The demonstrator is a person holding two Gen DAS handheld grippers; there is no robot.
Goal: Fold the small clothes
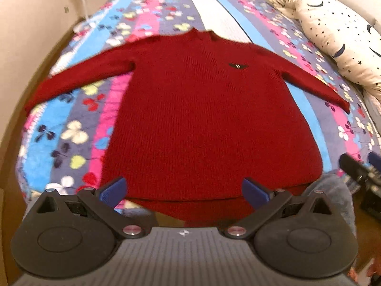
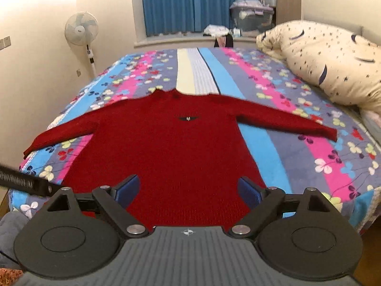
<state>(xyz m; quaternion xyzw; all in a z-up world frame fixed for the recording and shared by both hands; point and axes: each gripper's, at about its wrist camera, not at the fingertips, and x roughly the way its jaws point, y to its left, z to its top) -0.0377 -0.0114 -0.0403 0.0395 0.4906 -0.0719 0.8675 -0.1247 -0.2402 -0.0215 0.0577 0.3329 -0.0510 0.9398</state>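
Note:
A small red knitted sweater (image 1: 202, 119) lies flat and face up on the bed, sleeves spread left and right, collar at the far end, hem toward me. A small dark badge (image 1: 238, 66) sits on its chest. My left gripper (image 1: 184, 189) is open and empty, just above the hem. The sweater also shows in the right wrist view (image 2: 171, 147). My right gripper (image 2: 189, 189) is open and empty over the hem's right part. The right gripper's body shows at the left wrist view's right edge (image 1: 364, 174).
The bed has a striped flower-print blanket (image 1: 71, 128). A cream star-print pillow (image 2: 333, 59) lies at the right. A standing fan (image 2: 82, 31), blue curtains (image 2: 190, 2) and storage boxes (image 2: 252, 16) stand beyond the bed. Grey cloth (image 1: 331, 190) lies near the front edge.

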